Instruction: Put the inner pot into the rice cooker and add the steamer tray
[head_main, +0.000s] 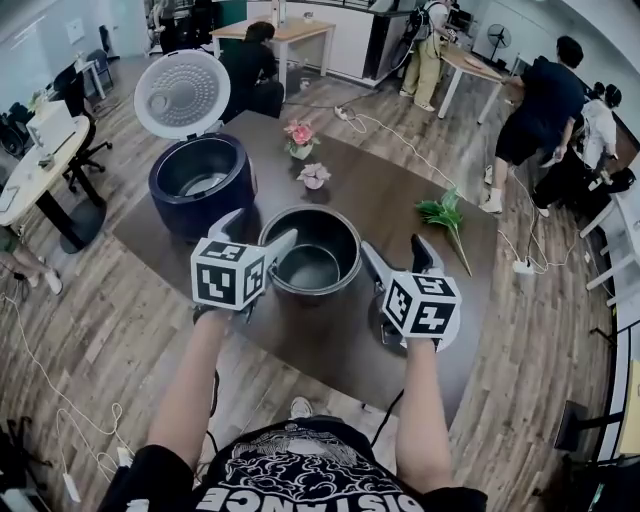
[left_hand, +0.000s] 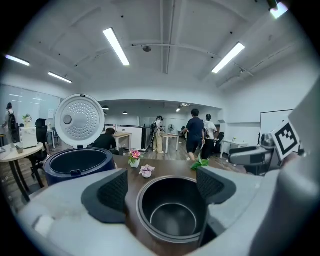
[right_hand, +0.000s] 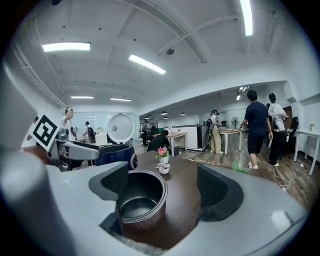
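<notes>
The dark inner pot (head_main: 312, 252) stands empty on the brown table (head_main: 400, 190). To its left is the dark blue rice cooker (head_main: 200, 180), its white lid (head_main: 183, 93) raised. My left gripper (head_main: 258, 232) is open at the pot's left rim. In the left gripper view the pot (left_hand: 172, 210) sits low between the two pads (left_hand: 107, 195), untouched. My right gripper (head_main: 395, 250) is open just right of the pot. In the right gripper view the pot (right_hand: 140, 200) lies near the left jaw. A pale object (head_main: 384, 328) shows under the right gripper; I cannot tell what it is.
Two small flower pots (head_main: 300, 136) (head_main: 314, 176) stand behind the inner pot. A green sprig (head_main: 445, 215) lies at the table's right. The table's near edge runs just below my grippers. People, desks and floor cables (head_main: 400, 140) surround the table.
</notes>
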